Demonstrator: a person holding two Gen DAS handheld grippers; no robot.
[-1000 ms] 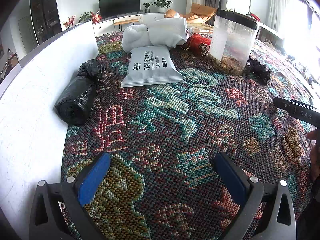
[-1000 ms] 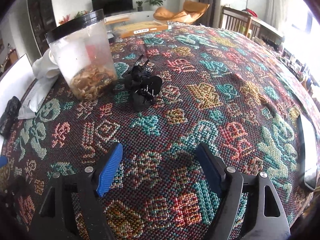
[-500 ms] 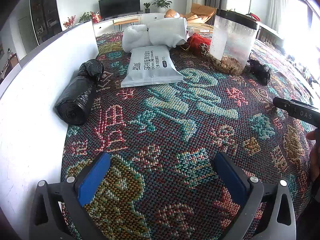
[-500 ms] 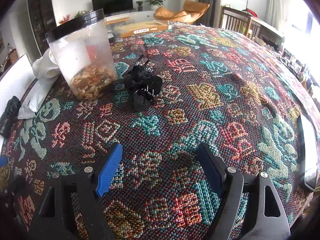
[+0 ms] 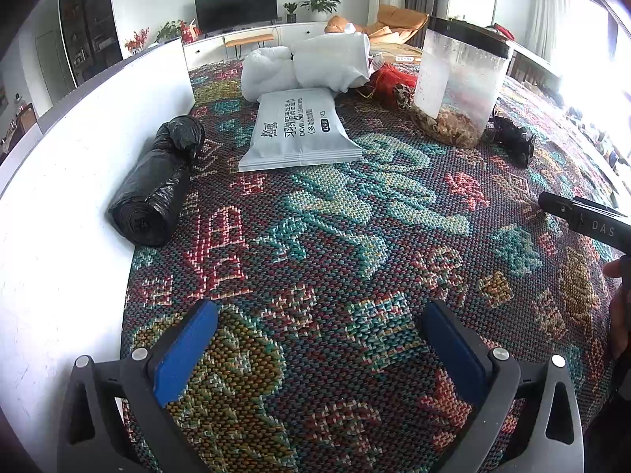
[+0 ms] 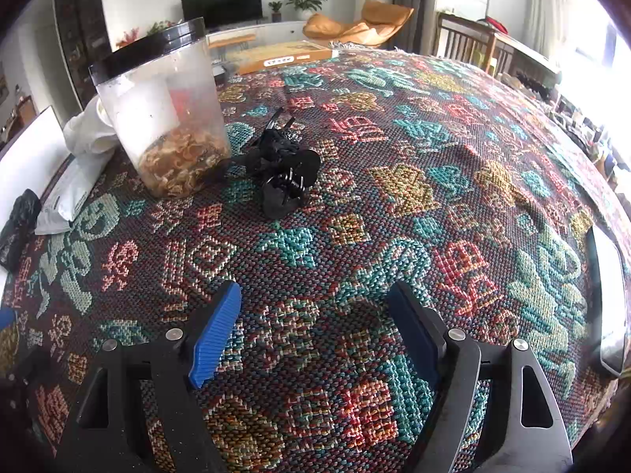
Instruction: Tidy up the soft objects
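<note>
My left gripper [image 5: 315, 311] hangs open over bare patterned cloth, nothing between its blue pads. Beyond it lie a black roll of bin bags [image 5: 157, 181] by the white board, a grey wipes pack [image 5: 299, 130], white bundled cloth [image 5: 311, 65] and a red mesh item [image 5: 390, 81]. My right gripper [image 6: 313, 295] is open too, above the cloth, with a black crumpled clump [image 6: 282, 167] well ahead of it. That black clump [image 5: 512, 142] also shows at the right in the left wrist view, beside the jar.
A clear plastic jar [image 6: 165, 118] with a black lid holds dried brown pieces; the same jar [image 5: 457, 82] stands far right in the left view. A white board [image 5: 59, 205] walls the left side. A flat box [image 6: 284, 57] lies at the far edge. A dark device [image 5: 583, 220] enters from the right.
</note>
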